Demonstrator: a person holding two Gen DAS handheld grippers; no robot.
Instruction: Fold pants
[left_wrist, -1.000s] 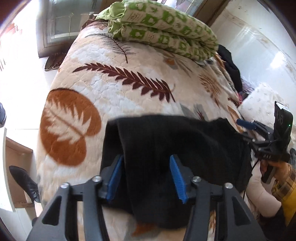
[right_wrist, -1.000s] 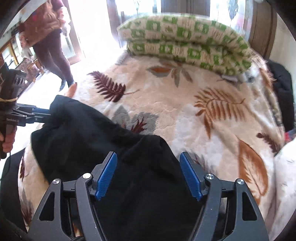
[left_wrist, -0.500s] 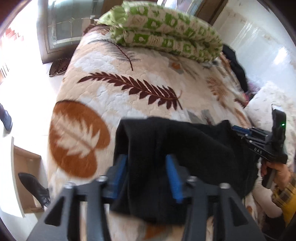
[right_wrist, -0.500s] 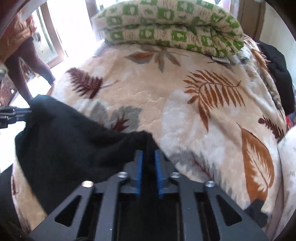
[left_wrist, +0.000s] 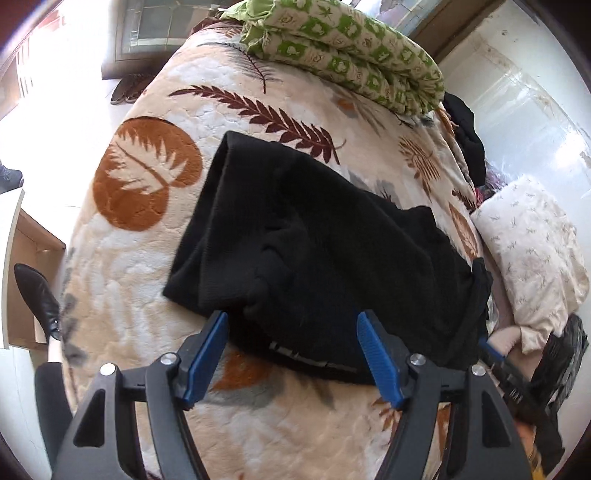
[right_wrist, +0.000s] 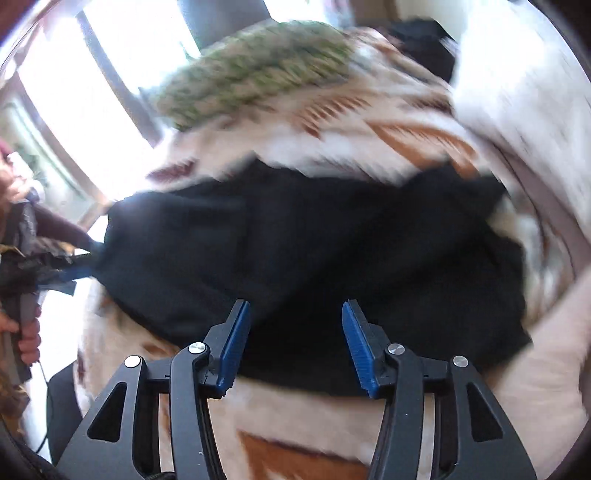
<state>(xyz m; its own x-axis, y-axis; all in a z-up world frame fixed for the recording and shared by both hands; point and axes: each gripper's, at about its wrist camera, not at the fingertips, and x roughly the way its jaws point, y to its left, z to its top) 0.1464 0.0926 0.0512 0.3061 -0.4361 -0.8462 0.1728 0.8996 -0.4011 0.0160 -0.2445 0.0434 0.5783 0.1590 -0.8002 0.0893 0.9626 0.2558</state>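
While folded: one pants (left_wrist: 325, 254), two pillows (left_wrist: 351, 51).

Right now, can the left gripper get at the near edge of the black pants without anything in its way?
Probably yes. The left gripper hangs just over the near edge of the black pants, its jaws opening with nothing clamped, and only bare blanket lies around that edge.
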